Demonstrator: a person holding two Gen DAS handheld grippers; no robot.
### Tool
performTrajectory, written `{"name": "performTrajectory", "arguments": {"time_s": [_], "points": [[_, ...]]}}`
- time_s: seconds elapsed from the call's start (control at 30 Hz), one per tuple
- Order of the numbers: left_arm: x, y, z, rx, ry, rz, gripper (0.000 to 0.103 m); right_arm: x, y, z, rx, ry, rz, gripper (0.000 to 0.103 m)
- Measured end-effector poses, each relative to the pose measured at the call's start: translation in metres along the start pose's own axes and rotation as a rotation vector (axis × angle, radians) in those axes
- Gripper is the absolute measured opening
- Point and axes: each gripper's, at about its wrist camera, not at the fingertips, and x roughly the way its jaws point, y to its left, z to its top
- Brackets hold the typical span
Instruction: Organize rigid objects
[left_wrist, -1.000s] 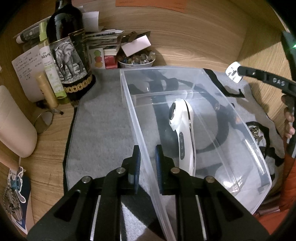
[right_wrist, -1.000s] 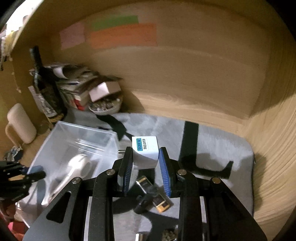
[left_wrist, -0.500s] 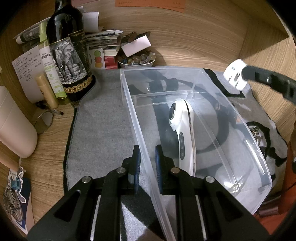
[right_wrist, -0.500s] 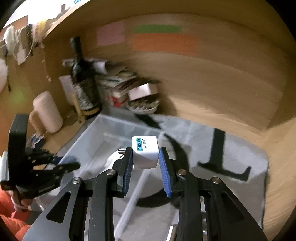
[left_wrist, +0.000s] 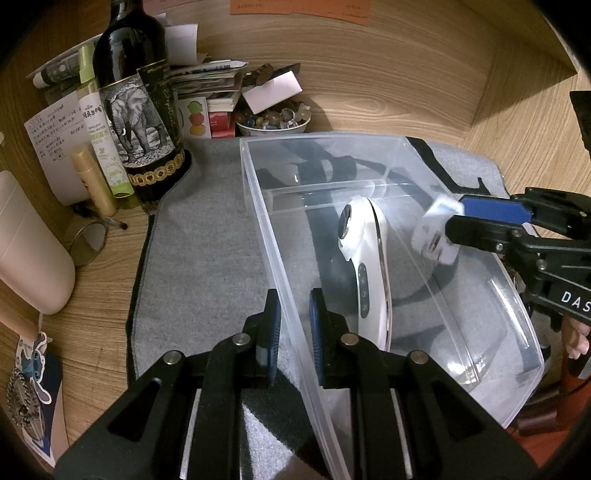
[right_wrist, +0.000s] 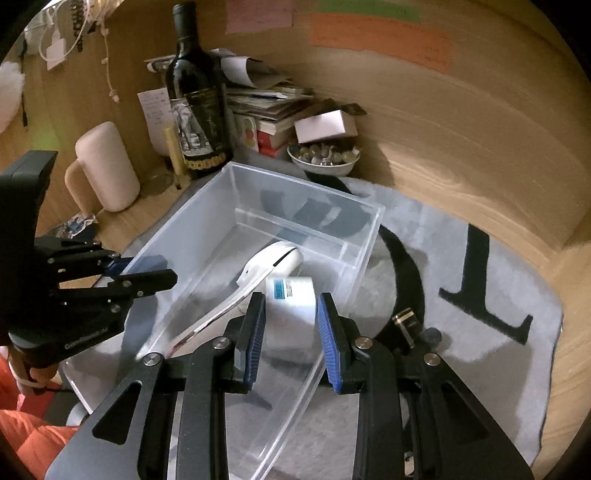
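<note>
Holding the near left wall of the clear plastic bin (left_wrist: 388, 155), the left gripper (left_wrist: 293, 326) has one blue pad on each side of that wall, jaws drawn in narrow around it; contact of both pads cannot be confirmed from the left wrist view. Bin sits on the grey mat (left_wrist: 207, 251) and has a clear divider across its far end. Inside the main compartment lies a white handheld device (left_wrist: 364, 266), long axis running 6 to 12 o'clock in the left wrist view, dark round head toward 12. Right gripper (right_wrist: 290, 328) is over the bin's right side, jaws parted wider than the white travel adapter (right_wrist: 291, 312) that sits between them; the adapter is motion-blurred, gaps show on both sides of it, and whether it is still touched by a pad cannot be told. In the left wrist view the adapter (left_wrist: 434, 236) appears at 3 o'clock, above the bin interior just past the right wall, at the tip of the right gripper (left_wrist: 452, 221). Outside the bin: wine bottle with elephant label (left_wrist: 142, 110) at 10 o'clock, bowl of small stones (left_wrist: 273, 122) at 12, beige mug (right_wrist: 105, 170) in the right wrist view at 9 to 10 o'clock. Small metallic items (right_wrist: 408, 325) lie on the mat at 4 o'clock of the bin in the right wrist view
</note>
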Motion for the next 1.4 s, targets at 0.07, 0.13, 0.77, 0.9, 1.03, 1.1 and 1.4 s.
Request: {"name": "performTrajectory", "arguments": {"time_s": [0.07,0.13,0.77,0.9,1.03,1.1,1.4], "points": [[0.000,0.000,0.000,0.002,0.000,-0.001,0.016,-0.006,-0.001,0.001,0.001,-0.015,-0.007,0.028],[0.000,0.000,0.000,0.001,0.000,0.000,0.016,-0.014,-0.002,0.002,0.001,-0.038,-0.017,0.037],[0.000,-0.001,0.002,-0.024,0.013,0.019,0.014,-0.035,-0.084,-0.011,0.130,-0.044,-0.154,0.051],[0.000,0.003,0.002,-0.055,0.013,0.003,0.014,-0.007,-0.107,-0.010,0.176,0.019,-0.144,0.051],[0.001,0.004,0.002,-0.060,0.011,-0.001,0.014,0.023,-0.123,-0.014,0.214,0.097,-0.146,0.051],[0.001,0.004,0.003,-0.060,0.011,0.000,0.014,0.030,-0.127,-0.019,0.246,0.125,-0.119,0.051],[0.001,0.001,0.004,-0.048,0.015,0.012,0.014,0.047,-0.109,-0.034,0.189,0.175,-0.117,0.051]]}}
